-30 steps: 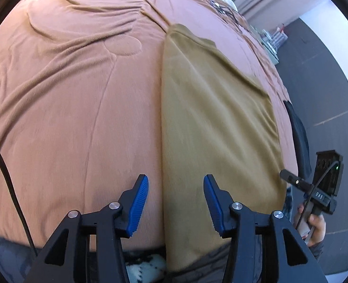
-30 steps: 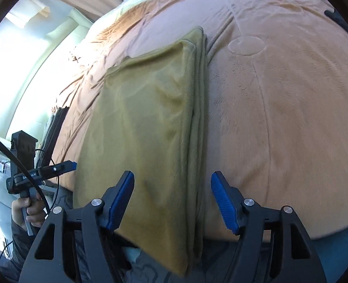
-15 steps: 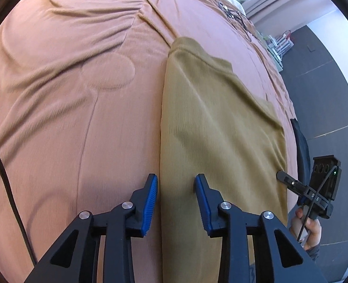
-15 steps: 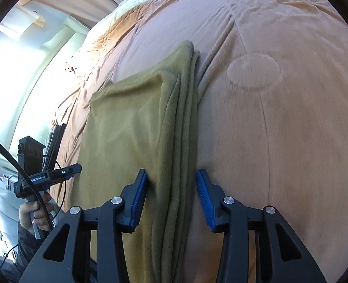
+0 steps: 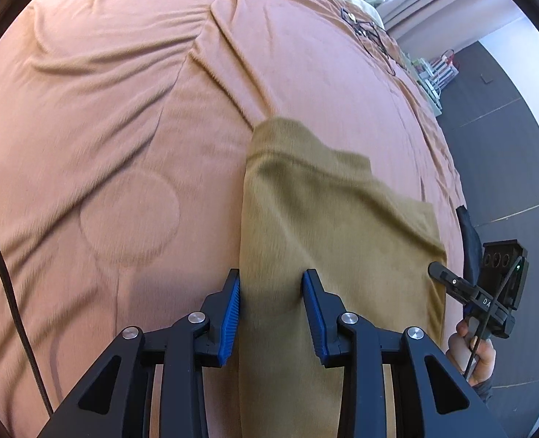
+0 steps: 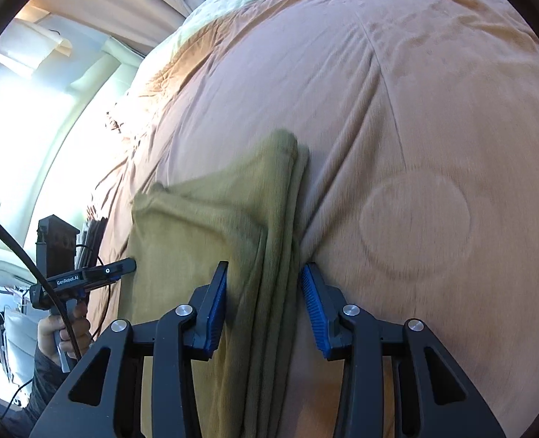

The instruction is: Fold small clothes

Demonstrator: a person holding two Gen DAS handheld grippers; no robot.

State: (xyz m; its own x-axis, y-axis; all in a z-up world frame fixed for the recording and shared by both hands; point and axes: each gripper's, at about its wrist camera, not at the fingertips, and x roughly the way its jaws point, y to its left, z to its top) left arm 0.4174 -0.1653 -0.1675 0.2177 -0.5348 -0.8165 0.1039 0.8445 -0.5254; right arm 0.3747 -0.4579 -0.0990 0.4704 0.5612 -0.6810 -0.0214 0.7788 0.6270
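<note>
An olive-green folded garment [image 5: 328, 226] lies on a pink-brown bedspread [image 5: 105, 109]. My left gripper [image 5: 271, 310] straddles the garment's left folded edge, its blue pads on either side of the cloth with a gap still between them. In the right wrist view the same garment [image 6: 211, 226] shows its stacked right edge. My right gripper [image 6: 264, 310] straddles that layered edge, its pads likewise apart around the cloth. Each gripper shows in the other's view, held in a hand at the garment's far side.
The bedspread has a round stitched mark [image 5: 129, 219] left of the garment and long creases beyond. Cables and small items [image 5: 364, 25] lie at the bed's far end. Dark floor [image 5: 507, 127] lies beyond the right edge. A bright window [image 6: 25, 116] is at the left.
Both grippers moved forward over the garment's side edges and their jaws narrowed from wide open to a closer gap around the cloth. The garment's far end has bunched and shifted.
</note>
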